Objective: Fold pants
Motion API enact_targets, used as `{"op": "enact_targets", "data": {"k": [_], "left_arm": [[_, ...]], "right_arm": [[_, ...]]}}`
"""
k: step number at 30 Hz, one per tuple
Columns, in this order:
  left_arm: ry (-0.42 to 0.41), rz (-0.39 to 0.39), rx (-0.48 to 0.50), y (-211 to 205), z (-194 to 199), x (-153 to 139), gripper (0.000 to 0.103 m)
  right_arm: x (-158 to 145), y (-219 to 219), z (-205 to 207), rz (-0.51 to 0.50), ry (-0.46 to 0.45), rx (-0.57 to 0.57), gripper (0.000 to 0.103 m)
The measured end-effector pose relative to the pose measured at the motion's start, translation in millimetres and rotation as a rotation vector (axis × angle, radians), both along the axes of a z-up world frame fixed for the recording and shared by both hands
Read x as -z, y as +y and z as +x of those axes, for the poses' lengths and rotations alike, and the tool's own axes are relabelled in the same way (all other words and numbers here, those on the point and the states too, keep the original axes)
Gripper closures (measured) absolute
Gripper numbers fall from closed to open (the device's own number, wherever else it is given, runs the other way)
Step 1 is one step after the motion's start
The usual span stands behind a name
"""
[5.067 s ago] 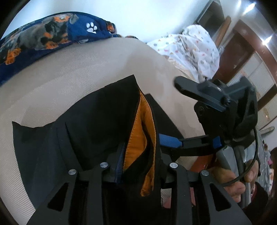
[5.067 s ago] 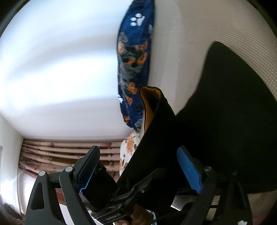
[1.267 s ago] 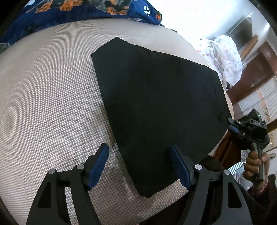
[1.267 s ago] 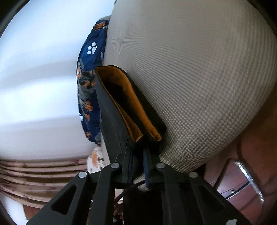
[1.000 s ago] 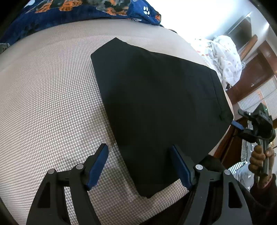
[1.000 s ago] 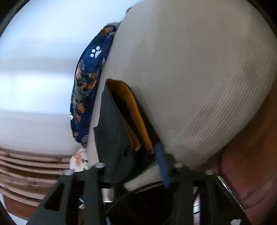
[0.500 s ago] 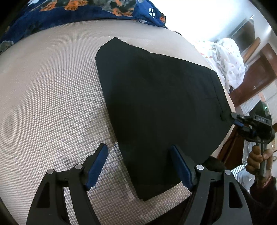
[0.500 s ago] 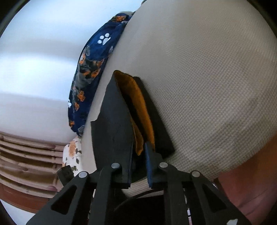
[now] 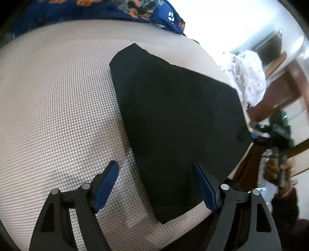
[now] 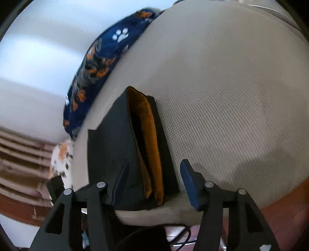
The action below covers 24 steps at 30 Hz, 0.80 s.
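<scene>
The black pants (image 9: 173, 115) lie folded flat on the beige woven bed cover (image 9: 58, 96). My left gripper (image 9: 154, 170) hovers open over their near corner, its blue pads clear of the cloth. In the right wrist view the waistband end (image 10: 115, 154) shows its orange lining (image 10: 150, 144) at the bed's edge. My right gripper (image 10: 154, 164) is opening with that end between its jaws, and the right pad stands apart from the cloth. In the left wrist view the right gripper (image 9: 270, 131) appears blurred at the pants' right corner, held by a hand (image 9: 274, 170).
A dark blue pillow with paw prints and orange dogs (image 9: 115, 9) (image 10: 96, 67) lies along the far side of the bed. A white patterned cloth (image 9: 247, 77) and brown wooden furniture (image 9: 289, 86) stand beyond the right edge. Bed cover (image 10: 231, 96) stretches right of the pants.
The right gripper's jaws, pinched on the waistband end half a second ago, have parted, and its view has rolled. The left gripper and the pants have hardly moved.
</scene>
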State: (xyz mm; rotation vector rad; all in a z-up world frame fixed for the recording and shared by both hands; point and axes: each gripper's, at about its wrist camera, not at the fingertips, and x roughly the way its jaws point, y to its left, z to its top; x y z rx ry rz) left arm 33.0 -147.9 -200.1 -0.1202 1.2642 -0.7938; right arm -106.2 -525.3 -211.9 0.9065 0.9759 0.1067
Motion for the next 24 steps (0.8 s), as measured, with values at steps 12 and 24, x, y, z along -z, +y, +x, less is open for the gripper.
{"op": "enact_targets", "data": {"k": [12, 24], "left_arm": [[0.209, -0.299, 0.176, -11.3, 50.3, 20.3, 0.024], [0.129, -0.253, 0.290, -37.1, 41.1, 10.7, 0.025]], "right_arm": [[11.6, 19.8, 62.7, -0.089, 0.021, -0.329, 0.050], [24.6, 49.2, 94.4, 0.047, -0.044, -0.542, 0.049]]}}
